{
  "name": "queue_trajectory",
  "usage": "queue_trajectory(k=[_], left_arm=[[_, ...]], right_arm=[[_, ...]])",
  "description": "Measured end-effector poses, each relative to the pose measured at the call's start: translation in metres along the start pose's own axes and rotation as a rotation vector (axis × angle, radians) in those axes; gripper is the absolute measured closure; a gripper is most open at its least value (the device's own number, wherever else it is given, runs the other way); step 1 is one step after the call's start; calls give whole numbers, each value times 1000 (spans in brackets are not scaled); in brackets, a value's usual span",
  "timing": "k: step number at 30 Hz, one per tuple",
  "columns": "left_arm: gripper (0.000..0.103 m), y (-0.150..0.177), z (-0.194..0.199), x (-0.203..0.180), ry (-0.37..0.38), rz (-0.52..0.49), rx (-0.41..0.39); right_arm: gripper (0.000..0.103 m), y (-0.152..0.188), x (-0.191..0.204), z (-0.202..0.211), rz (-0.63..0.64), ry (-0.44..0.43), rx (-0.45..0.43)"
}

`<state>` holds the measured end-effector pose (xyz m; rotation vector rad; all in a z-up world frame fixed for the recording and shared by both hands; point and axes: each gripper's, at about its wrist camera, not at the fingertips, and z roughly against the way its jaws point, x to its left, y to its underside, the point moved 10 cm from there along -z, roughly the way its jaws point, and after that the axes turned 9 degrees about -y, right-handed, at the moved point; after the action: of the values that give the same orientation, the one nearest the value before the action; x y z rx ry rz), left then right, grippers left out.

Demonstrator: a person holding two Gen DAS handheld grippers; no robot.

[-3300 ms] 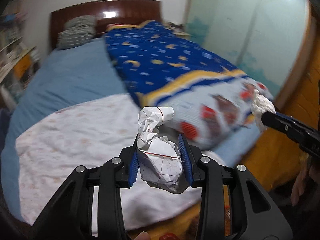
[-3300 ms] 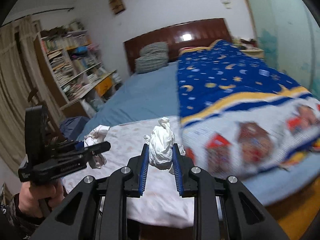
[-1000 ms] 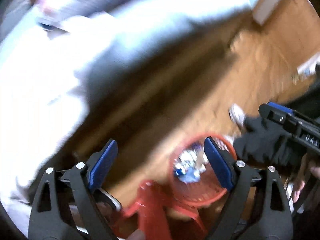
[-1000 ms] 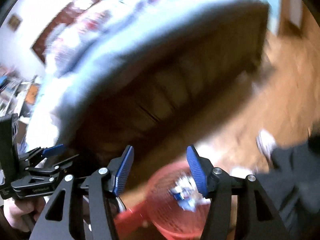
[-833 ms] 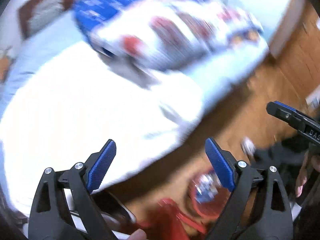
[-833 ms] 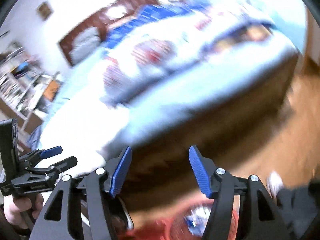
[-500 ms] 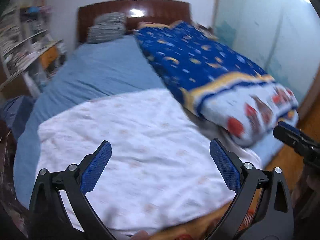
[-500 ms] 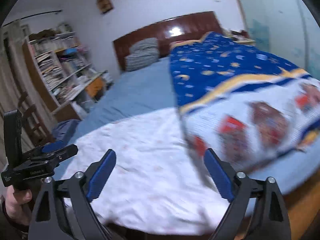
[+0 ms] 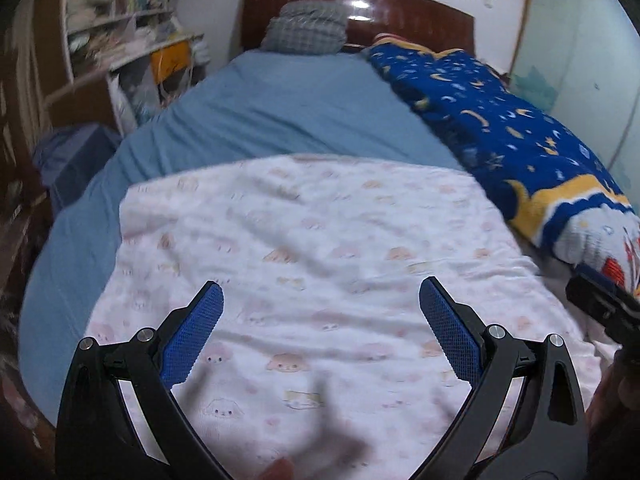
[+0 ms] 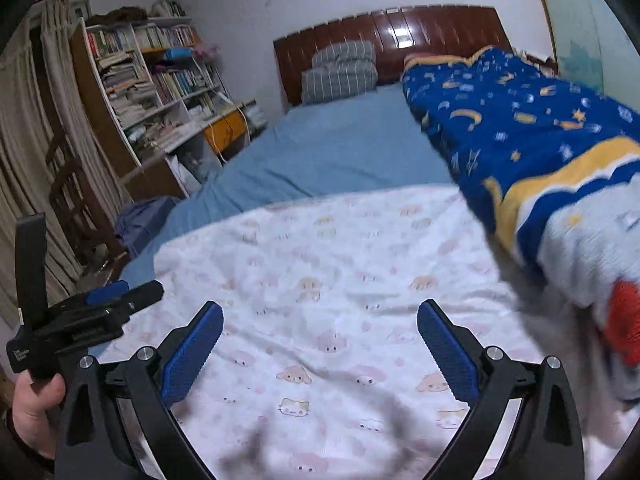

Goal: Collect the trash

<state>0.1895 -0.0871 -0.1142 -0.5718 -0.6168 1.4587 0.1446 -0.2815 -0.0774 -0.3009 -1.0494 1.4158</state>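
At the far left of the right wrist view, a bookshelf (image 10: 152, 76) crammed with books is seen, its lower part blurred in the left wrist view. The left tongs (image 9: 320, 320) are held wide apart with nothing between the blue pads (image 9: 192, 340); in the right wrist view they are seen from the side at the left edge (image 10: 120, 300), gripped by a hand (image 10: 36, 412) that is partly cut off. Beneath both tools a white sheet printed with cartoon animals (image 10: 340, 300) is spread over the blue bed (image 10: 332, 152). The right tongs (image 10: 320, 320) are likewise spread open and hold nothing. No trash can be made out on the bed near either pair of tongs. At the right a blue star-patterned quilt (image 10: 520, 120) is laid, its near end blurred. The right tongs' tip alone is seen, cut off, at the right edge of the left wrist view (image 9: 596, 304).
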Motion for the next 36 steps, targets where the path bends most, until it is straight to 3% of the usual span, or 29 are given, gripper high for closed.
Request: queue_trajectory(k=[9,36], left_arm=[[5,11,-23,5,17,12,29],[5,13,-26,14,-6,14,34]], right_arm=[[7,29,-16,-27,-20,13,47],[7,31,-20,-18,-26,25,64]])
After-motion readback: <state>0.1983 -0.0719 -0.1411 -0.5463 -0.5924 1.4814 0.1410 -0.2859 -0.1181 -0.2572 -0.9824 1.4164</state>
